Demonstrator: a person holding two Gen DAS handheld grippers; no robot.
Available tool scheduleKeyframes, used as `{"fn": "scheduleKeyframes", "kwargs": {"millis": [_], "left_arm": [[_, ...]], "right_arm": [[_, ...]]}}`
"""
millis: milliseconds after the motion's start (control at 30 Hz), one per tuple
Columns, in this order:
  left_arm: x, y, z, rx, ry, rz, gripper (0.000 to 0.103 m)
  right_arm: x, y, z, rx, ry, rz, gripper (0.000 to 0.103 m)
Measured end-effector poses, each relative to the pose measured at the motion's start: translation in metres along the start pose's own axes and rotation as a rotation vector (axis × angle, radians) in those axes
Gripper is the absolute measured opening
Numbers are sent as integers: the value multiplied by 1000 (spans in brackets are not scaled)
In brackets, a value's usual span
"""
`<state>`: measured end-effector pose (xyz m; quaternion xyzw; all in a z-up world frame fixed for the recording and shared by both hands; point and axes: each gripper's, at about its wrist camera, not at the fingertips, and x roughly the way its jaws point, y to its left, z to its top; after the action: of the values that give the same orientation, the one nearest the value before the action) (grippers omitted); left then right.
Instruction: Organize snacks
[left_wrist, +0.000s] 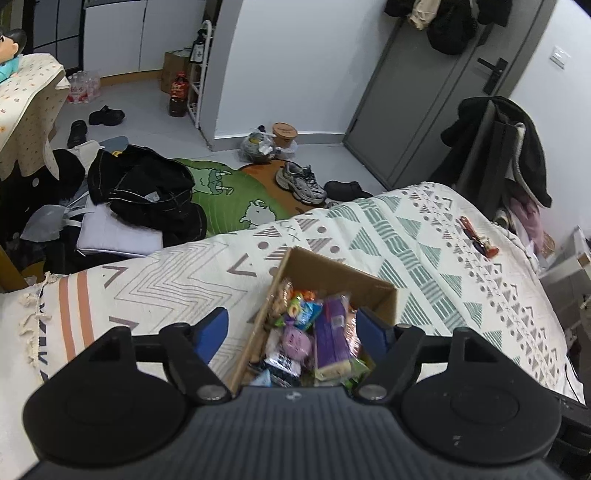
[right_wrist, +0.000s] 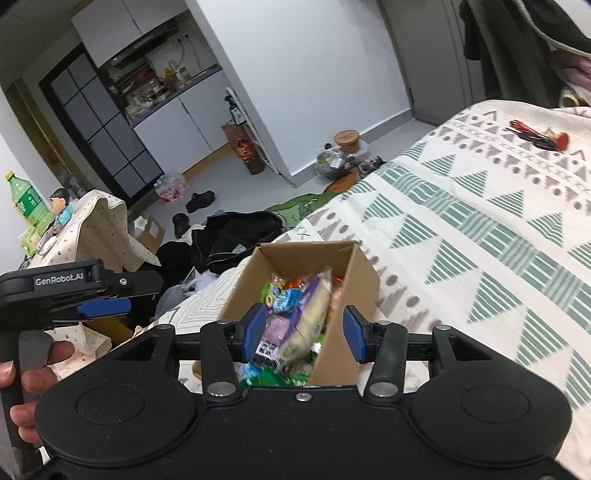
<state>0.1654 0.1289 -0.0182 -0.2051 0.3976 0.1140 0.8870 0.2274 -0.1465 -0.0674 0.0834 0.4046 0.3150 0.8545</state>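
A brown corrugated cardboard box (left_wrist: 334, 275), open-topped and crammed with crinkly foil and plastic snack packets (left_wrist: 314, 332) in purple, blue, green and orange, sits at lower centre of both views on a bed (left_wrist: 424, 236) covered by a woven cream spread printed with teal and grey triangles. The left hand-held gripper (left_wrist: 293, 326) hangs above the box with its blue-padded fingers spread wide, gripping nothing. The right hand-held gripper (right_wrist: 303, 332) is likewise parted over the packets, empty, its pads touching none of them.
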Motion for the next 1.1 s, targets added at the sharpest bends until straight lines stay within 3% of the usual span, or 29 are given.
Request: {"fn": "scheduleKeyframes", "kwargs": {"millis": [333,500,733,900,1100], "left_arm": [[-23,-13,-27,63,-7,-44,83],[-40,-17,-37,87,-15,-45,92],[-65,-25,-51,118,-31,-63,93],[-86,-31,-61,154,-49,-72,102],[-106,-35,-75,190,-69,-72,103]], "right_arm": [[-46,-5,-17,29,-55,-58,54],[-69,-4,-28,34,-83,-78,65],[-98,3,-44,15,-122,-89,82],[-117,11,-53,18,-158,-101,101],[-136,16,-67,16,-177,-101,103]]}}
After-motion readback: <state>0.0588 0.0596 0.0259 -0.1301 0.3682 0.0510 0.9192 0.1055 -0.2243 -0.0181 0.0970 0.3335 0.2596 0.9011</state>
